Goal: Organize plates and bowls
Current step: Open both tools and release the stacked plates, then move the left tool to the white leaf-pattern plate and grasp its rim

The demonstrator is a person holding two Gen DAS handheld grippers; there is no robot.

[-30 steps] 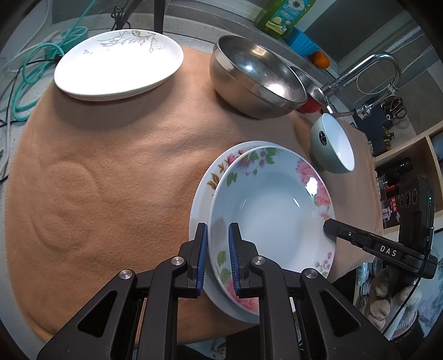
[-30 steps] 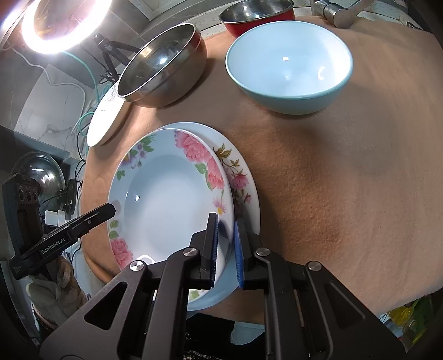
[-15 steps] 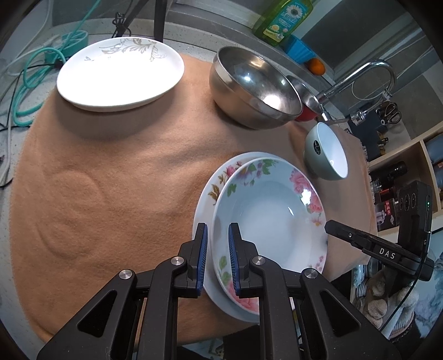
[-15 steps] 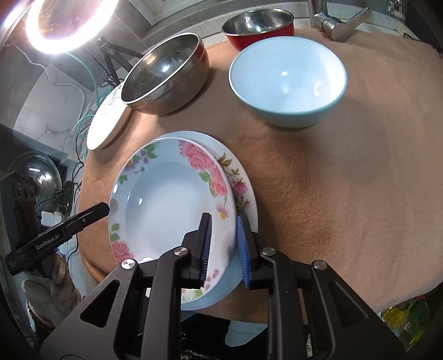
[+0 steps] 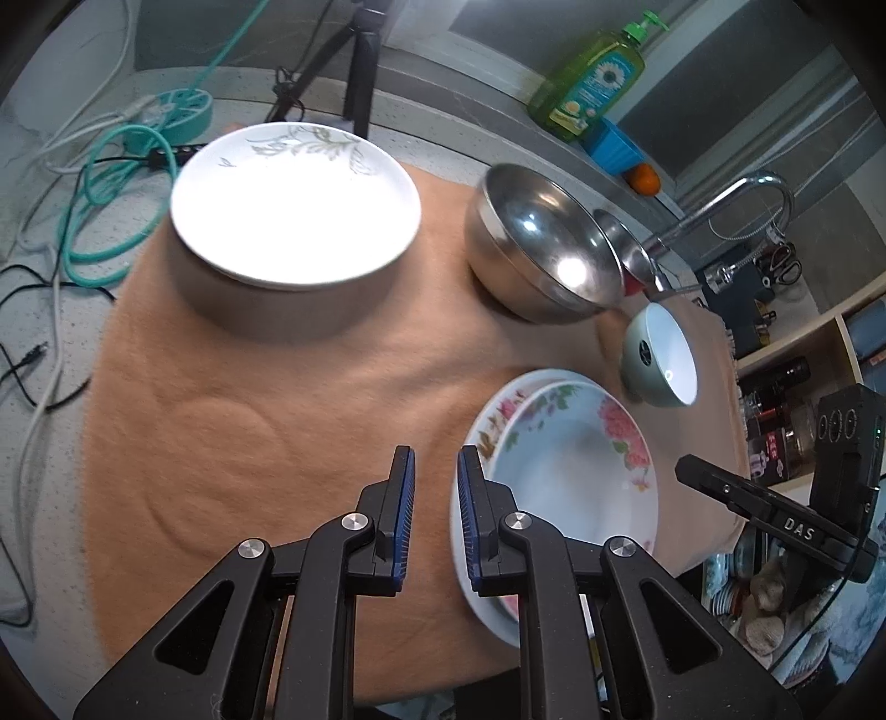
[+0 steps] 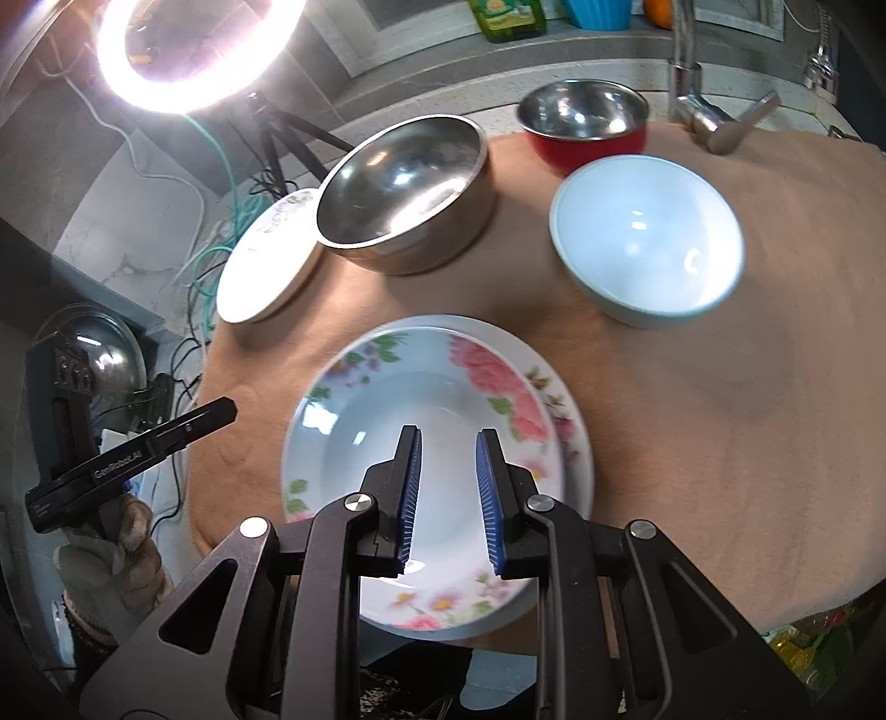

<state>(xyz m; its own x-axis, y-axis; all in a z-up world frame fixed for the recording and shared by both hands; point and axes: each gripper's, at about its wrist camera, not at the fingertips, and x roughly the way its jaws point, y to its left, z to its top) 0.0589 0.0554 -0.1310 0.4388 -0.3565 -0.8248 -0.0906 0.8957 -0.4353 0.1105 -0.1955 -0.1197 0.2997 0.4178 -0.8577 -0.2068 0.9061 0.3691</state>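
Lifting away, the right gripper (image 6: pixel 446 493) has let go of the flowery plate (image 6: pixel 443 443) — its fingers are apart and empty. That plate now sits on another plate (image 5: pixel 501 412) on the worktop (image 5: pixel 249 415). The left gripper (image 5: pixel 434 515) is nearly closed, holding nothing — so stacking looks done.

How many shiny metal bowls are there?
2: a big steel bowl at the cloth's back beside the white plate, and a small red-sided bowl by the faucet.

A lit ring light (image 6: pixel 191 52) on a tripod stands behind the cloth-covered desk (image 6: pixel 720 387), with a chrome tap (image 5: pixel 736 205), speckled counter and wooden shelves (image 5: pixel 819 343) around.
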